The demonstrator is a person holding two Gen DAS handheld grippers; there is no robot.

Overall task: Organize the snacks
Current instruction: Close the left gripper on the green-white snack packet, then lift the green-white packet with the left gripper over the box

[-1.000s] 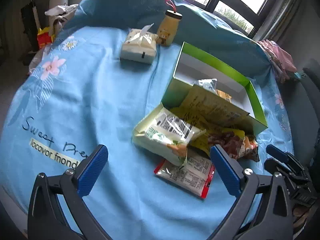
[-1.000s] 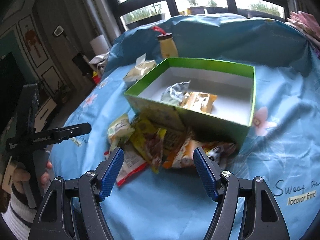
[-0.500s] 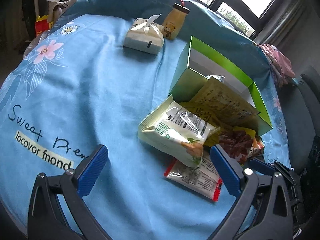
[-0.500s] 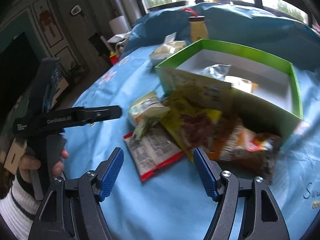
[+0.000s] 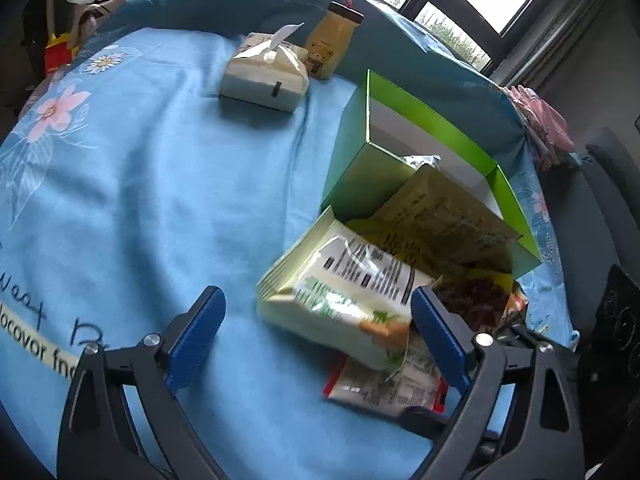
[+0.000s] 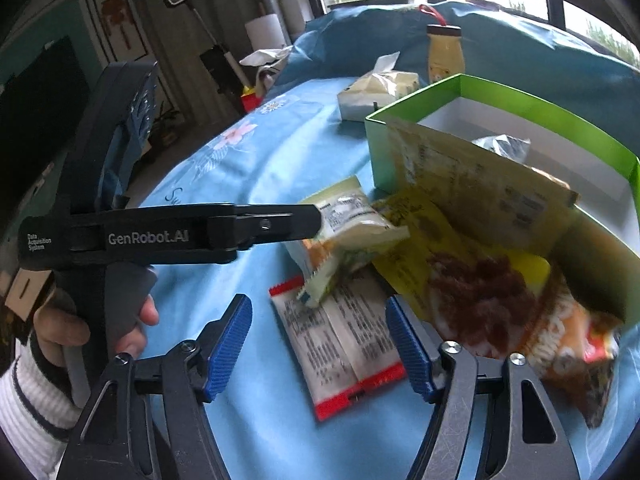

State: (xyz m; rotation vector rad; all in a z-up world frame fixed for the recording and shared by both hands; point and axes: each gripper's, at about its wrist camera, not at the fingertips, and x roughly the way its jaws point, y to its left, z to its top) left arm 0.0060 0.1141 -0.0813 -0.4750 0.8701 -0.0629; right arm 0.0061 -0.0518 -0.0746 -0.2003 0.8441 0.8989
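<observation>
- Snacks lie heaped on our blue tablecloth [image 5: 160,200] against the near wall of the green box [image 5: 356,184]; a pale green packet [image 5: 344,296] tops the pile, a red-edged packet [image 6: 340,344] lies flat beneath, and a yellow packet [image 6: 472,280] and an orange packet [image 6: 568,344] sit at the box's corner.
- A tan pouch [image 6: 480,188] leans on the box rim; one silvery packet [image 6: 504,146] is already inside.
- Our left gripper [image 5: 316,336] is closing, its pads gripping nothing, the pale green packet just ahead between them.
- Our right gripper [image 6: 320,348] is closing too, pads off the red-edged packet that lies between them.
- Open cloth stretches left of the pile; a tissue pack [image 5: 264,76] and a bottle [image 5: 332,48] stand well apart at the far edge.
</observation>
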